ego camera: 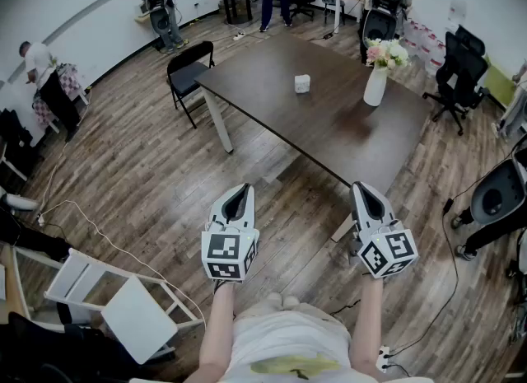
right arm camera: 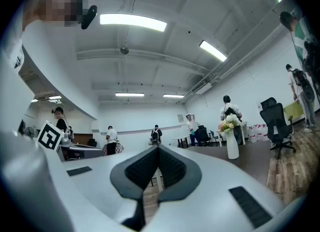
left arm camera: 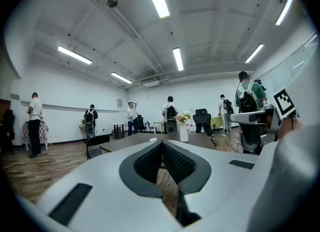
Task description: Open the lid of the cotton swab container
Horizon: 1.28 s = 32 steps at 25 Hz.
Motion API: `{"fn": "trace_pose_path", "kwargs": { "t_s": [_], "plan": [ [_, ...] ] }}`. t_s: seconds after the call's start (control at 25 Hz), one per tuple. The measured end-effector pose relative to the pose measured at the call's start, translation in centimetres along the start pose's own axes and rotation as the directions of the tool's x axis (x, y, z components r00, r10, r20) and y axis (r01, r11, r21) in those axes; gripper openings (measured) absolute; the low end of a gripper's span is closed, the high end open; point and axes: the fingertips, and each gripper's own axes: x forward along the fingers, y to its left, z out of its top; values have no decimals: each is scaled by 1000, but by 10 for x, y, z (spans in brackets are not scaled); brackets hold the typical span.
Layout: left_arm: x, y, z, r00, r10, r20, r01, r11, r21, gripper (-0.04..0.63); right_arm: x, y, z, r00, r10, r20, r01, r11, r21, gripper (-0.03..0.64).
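The small white cotton swab container [ego camera: 302, 83] stands on the dark brown table [ego camera: 329, 118], far ahead of both grippers. My left gripper [ego camera: 240, 192] is held out over the wooden floor, short of the table's near edge, jaws shut with nothing between them. To its right my right gripper [ego camera: 364, 189] reaches the table's near corner, also shut and empty. In the left gripper view the tips [left arm camera: 161, 142] meet, and the container [left arm camera: 153, 139] shows just above them. In the right gripper view the tips [right arm camera: 158, 147] meet too.
A white vase with flowers [ego camera: 378, 72] stands on the table's right part. A black chair [ego camera: 188, 74] sits at the table's left end, office chairs [ego camera: 458, 72] at the right. A white folded frame [ego camera: 123, 299] lies on the floor at my left. People stand along the far walls.
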Motion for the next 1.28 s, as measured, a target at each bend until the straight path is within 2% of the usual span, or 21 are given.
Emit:
{"fn": "trace_pose_path", "kwargs": {
  "t_s": [0.28,0.76,1.0,1.28],
  "plan": [
    [-6,-7,-2,1000,2,-7,-2,1000,3,25,-7,2,-1,999,33,6,-33,999,27,21],
    [1,-3,-7,1000,21,-16,-21,1000,-7,25,8,-6,-10,1000,26,0,-26,997,67,21],
    [26,15,-10,999,33,-23,-33,999,-22,25,40,-13,-17,999,39,-12,-38,997,67,21],
    [89,40,-9,1000,8,-30,-8,1000,-19,25,96,-40,-24,1000,20,-13,-19,997,79,21]
  ]
}}
